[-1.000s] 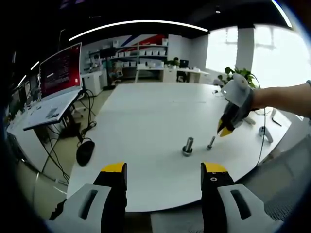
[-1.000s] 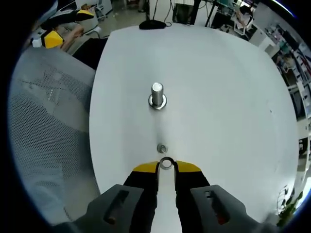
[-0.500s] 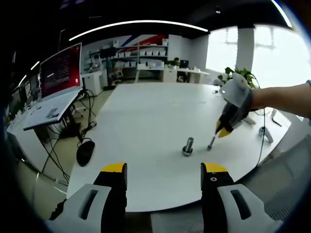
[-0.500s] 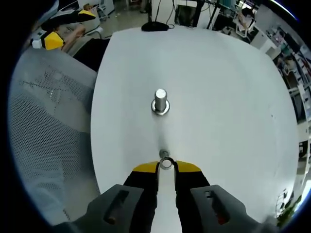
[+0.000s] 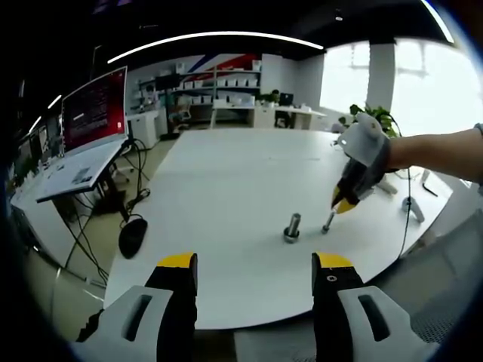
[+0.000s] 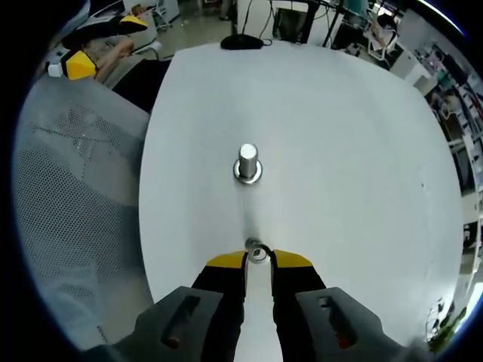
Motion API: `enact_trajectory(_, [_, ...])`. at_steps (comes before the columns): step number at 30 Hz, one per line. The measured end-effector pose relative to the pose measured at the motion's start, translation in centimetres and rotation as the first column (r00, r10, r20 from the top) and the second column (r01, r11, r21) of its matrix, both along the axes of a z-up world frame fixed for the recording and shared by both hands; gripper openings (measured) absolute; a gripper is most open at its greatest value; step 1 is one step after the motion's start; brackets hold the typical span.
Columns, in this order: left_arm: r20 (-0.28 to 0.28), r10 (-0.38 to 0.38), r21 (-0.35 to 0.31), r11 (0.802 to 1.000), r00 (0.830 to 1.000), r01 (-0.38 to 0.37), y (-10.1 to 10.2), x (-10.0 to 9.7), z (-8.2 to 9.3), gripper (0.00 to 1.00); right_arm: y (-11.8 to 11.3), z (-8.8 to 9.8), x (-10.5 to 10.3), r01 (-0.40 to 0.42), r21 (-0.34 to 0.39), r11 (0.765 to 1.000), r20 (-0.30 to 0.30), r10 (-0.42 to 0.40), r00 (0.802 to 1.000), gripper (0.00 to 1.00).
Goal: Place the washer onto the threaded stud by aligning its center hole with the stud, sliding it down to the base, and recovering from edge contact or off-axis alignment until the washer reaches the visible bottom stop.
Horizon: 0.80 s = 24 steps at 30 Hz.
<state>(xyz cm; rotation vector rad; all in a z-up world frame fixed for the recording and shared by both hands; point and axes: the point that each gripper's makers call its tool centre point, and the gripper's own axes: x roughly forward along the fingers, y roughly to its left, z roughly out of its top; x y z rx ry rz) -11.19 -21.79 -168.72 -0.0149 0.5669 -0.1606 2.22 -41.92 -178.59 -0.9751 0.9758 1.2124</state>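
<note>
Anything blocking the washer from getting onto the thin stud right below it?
Nothing visible. The right gripper holds the washer just above the thin stud. The larger bolt stands apart farther out, and the white table between them is bare.

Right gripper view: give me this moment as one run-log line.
right gripper: shut on washer | washer: just above thin stud, not seated | larger bolt: upright on table | left gripper: open, idle

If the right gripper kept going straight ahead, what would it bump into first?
Probably the small stud right beyond the washer that the right gripper holds. The bigger stud stands farther along the same line. How high the gripper is above the table is hard to tell.
</note>
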Motion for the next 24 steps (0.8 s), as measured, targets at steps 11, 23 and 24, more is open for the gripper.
enact_trajectory(11, [0.000, 0.002, -0.001, 1.000, 1.000, -0.002, 0.03, -0.02, 0.02, 0.60, 0.55, -0.29, -0.08, -0.007, -0.003, 1.000, -0.007, 0.007, 1.000, 0.14])
enact_trajectory(23, [0.000, 0.004, -0.002, 1.000, 1.000, -0.004, 0.06, 0.00, 0.01, 0.60, 0.67, -0.58, -0.50, -0.016, -0.007, 1.000, -0.015, 0.016, 1.000, 0.14])
enact_trajectory(24, [0.000, 0.003, -0.002, 1.000, 1.000, -0.003, 0.05, 0.01, 0.00, 0.60, 0.64, -0.59, -0.45, -0.015, -0.007, 1.000, -0.015, 0.015, 1.000, 0.14])
